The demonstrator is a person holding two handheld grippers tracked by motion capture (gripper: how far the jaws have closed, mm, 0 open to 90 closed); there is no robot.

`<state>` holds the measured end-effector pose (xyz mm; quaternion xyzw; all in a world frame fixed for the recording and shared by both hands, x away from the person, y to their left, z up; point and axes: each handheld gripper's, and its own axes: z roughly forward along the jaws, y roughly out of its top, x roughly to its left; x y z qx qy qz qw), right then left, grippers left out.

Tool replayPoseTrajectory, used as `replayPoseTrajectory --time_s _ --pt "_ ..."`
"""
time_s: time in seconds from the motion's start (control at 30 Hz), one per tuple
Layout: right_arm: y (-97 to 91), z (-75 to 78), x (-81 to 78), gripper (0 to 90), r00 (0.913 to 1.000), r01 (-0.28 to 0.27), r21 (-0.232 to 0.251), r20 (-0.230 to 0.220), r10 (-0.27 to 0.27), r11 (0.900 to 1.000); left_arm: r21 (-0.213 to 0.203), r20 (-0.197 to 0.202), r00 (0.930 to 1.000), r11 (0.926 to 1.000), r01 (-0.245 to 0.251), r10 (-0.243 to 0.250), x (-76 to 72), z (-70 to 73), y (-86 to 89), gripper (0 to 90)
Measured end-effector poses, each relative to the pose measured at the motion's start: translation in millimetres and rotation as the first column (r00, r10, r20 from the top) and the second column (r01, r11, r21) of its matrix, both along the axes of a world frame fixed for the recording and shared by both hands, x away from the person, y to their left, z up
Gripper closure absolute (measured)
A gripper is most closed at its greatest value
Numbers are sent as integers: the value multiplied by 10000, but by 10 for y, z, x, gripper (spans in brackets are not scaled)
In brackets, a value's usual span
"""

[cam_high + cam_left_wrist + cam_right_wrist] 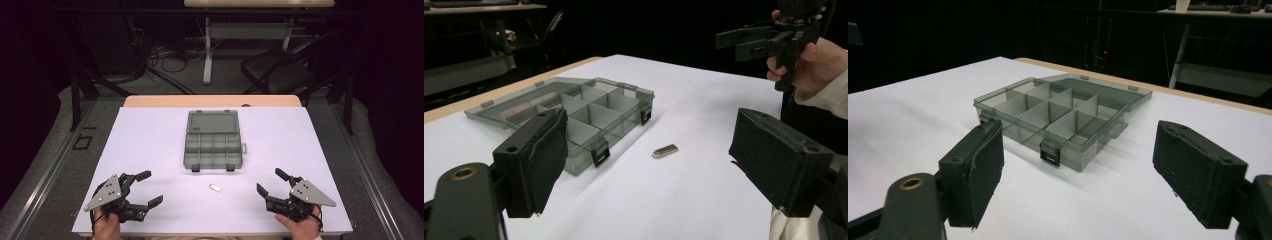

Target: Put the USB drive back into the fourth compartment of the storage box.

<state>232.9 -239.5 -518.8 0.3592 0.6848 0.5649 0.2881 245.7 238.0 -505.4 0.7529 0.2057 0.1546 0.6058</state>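
Bright overhead light on white table [150, 150], dark surroundings (slightly soft focus)

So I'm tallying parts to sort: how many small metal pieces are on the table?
1: the small metal piece lies on the white table, just in front of the open organizer box. The compartments look empty.

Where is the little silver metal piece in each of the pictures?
High view: the small silver metal piece lies on the white table, just in front of the open grey plastic compartment box.
Left gripper view: near the middle, right of the box's black front latches.
Right gripper view: not in this picture.
Shared landmark: the open grey compartment box, also at and.
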Motion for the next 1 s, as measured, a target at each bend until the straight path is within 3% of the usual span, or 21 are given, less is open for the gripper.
replayPoseTrajectory --time_s 0.37,0.47,0.57,0.87,1.0 --pt "88 71 0 254 9998 -146 -443 157 153 9989 161 -136 9997 9997 190 -188 32 -33 -79 156" --pt "93 89 21 255 9996 -190 -322 212 197 9993 209 -166 9998 9997 151 -148 35 -40 -83 157" --pt "110 95 54 266 9998 -191 -241 83 193 9995 235 -195 9998 9997 34 -29 32 -45 -78 157" --pt "221 86 131 282 9982 -584 -887 -176 570 9943 403 -236 9994 9989 -242 252 67 -97 -79 157" --pt "282 105 190 308 9939 -1028 -1081 -521 976 9888 450 -304 9988 9983 -370 384 62 -116 -64 157"
